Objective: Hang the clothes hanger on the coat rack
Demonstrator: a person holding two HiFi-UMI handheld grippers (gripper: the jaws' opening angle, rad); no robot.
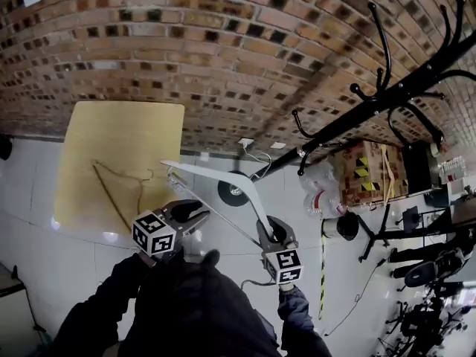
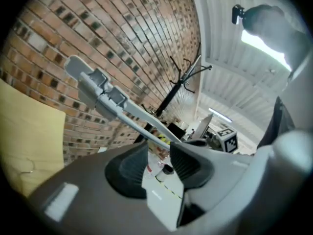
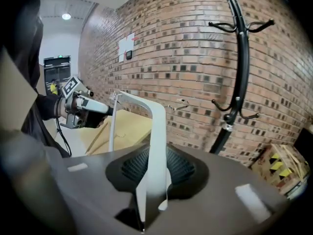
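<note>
Red-brown brick wall [image 1: 223,50] across the upper frame, flecked with near-black bricks, pale mortar lines between. Pale yellow wood for the table [image 1: 126,136] at left; tan for the wooden hanger [image 1: 111,195] there. White clothes hanger [image 1: 216,172] at centre. Black coat rack [image 1: 387,95] at upper right. Dark grey left gripper [image 1: 195,216] and right gripper [image 1: 274,233], each with a cube of black-and-white square markers. White floor [image 1: 30,222]. Yellow-and-black stripes on the crate [image 1: 364,171] at right.
</note>
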